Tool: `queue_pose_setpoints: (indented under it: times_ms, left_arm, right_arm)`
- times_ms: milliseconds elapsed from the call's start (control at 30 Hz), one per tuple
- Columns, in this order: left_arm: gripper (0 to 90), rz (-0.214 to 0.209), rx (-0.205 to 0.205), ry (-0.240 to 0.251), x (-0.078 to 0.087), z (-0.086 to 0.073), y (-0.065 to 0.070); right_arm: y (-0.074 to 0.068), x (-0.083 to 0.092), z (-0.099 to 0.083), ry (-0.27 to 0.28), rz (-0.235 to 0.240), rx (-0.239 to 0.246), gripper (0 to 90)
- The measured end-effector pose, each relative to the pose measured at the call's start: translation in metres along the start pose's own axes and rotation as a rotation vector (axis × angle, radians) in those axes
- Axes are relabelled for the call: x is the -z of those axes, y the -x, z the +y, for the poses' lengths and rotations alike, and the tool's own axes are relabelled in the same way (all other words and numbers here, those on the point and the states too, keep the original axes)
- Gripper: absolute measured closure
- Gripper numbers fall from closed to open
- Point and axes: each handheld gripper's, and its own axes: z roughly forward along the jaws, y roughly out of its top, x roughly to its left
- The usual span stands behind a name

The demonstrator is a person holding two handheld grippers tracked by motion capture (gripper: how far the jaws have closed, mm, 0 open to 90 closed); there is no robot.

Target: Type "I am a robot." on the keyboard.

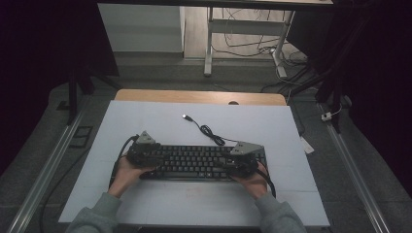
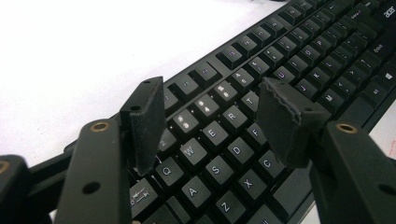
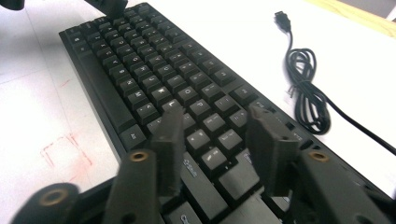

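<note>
As both tools hover agape, keyboard (image 1: 197,162) beneath; left tool (image 2: 212,123) over QWERTY, right tool (image 3: 217,147) over kbd's opposite end

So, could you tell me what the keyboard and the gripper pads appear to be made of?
Keyboard: apparently matte black plastic, going by its moulded keycaps with printed white legends and dull sheen. Left gripper pads: probably black rubber or foam; the surface is dull and one edge looks ragged.
</note>
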Motion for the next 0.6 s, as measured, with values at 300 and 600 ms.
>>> queue_pose_setpoints:
  times_ms: [300,600]
  left_arm:
    - [40.8,-0.001,-0.002,-0.010,-0.002,-0.001,0.000]
    - [40.4,-0.001,-0.004,-0.010,-0.002,-0.001,0.001]
  right_arm:
    - [-0.008,-0.025,0.012,-0.067,0.073,0.022,89.5]
    - [-0.013,-0.055,0.026,-0.098,0.061,0.027,89.6]
